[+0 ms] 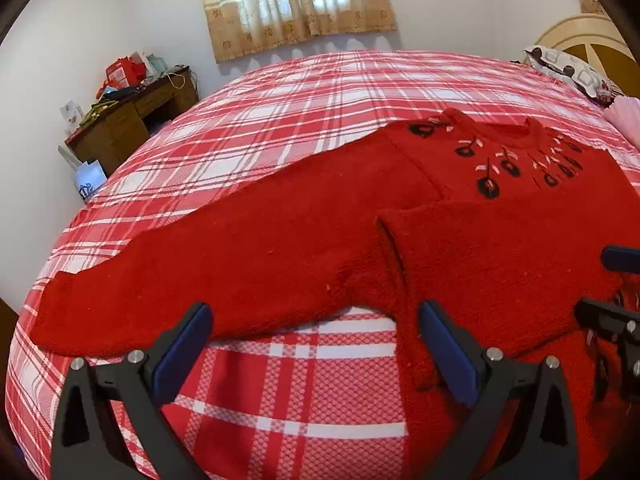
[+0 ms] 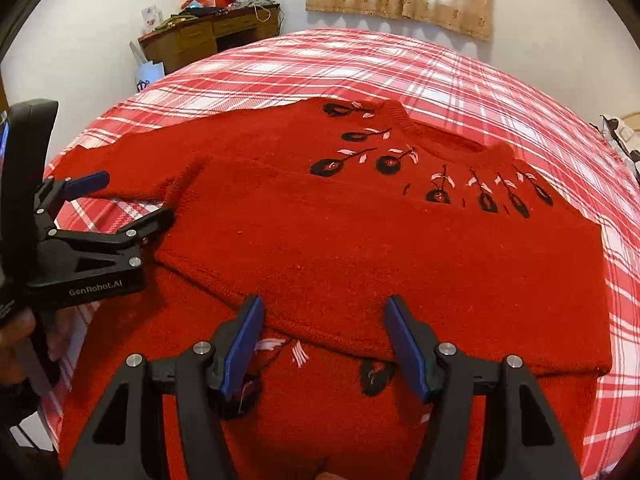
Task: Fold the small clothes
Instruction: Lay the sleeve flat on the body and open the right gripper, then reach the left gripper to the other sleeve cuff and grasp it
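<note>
A red knit sweater [image 1: 500, 240] with black and pink flower embroidery lies flat on a red plaid bed [image 1: 300, 96]. One sleeve [image 2: 400, 264] is folded across its chest. The other sleeve [image 1: 200, 264] stretches out to the left. My left gripper [image 1: 316, 344] is open just above the bed, at the armpit below the stretched sleeve. It also shows in the right wrist view [image 2: 132, 200], open at the sweater's left edge. My right gripper [image 2: 324, 340] is open and empty over the lower edge of the folded sleeve.
A wooden desk [image 1: 132, 116] piled with bags and boxes stands against the wall at the far left. A curtained window [image 1: 296, 0] is behind the bed. A patterned pillow [image 1: 576, 68] and headboard are at the right.
</note>
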`<state>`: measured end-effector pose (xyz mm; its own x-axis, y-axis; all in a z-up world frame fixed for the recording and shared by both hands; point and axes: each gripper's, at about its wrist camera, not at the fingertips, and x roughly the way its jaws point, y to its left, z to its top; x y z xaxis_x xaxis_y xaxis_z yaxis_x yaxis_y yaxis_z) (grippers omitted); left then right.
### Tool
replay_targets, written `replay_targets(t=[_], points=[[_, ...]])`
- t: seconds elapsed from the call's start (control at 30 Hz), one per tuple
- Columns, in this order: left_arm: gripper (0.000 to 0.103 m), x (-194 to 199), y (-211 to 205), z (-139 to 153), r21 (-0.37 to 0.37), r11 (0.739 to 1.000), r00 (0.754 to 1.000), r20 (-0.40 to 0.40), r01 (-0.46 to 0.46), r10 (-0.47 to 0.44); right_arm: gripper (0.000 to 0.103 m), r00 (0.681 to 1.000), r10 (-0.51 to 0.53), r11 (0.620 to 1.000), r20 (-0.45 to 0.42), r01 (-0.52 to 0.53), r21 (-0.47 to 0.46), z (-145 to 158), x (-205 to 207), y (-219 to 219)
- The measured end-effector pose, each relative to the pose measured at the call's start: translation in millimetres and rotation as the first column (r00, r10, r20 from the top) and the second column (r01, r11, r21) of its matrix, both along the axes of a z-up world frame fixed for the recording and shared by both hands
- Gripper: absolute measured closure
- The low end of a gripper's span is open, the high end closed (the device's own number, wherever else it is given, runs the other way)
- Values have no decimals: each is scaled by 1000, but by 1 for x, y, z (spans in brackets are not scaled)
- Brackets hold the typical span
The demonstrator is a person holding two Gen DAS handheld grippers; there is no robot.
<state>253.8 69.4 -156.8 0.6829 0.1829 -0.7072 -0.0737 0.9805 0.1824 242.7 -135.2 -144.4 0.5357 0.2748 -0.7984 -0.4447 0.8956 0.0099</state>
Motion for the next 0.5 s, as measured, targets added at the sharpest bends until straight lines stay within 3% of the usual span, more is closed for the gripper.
replay_targets(t=[0.23,0.37,0.5], points=[[0,-11,12,2,-45,999,1000,17,1,0,36,999,-28,1000,30,28,-9,-4,-7,-8],[0,-16,16,7,-64,998,1000,20,-5,6,33,994,-21,998,106,26,-50,-10,-17,-2],[0,-23,31,7,-33,998,999,17,-44,45,22,993,-54,997,101,59,-47,-12,-13,-5]])
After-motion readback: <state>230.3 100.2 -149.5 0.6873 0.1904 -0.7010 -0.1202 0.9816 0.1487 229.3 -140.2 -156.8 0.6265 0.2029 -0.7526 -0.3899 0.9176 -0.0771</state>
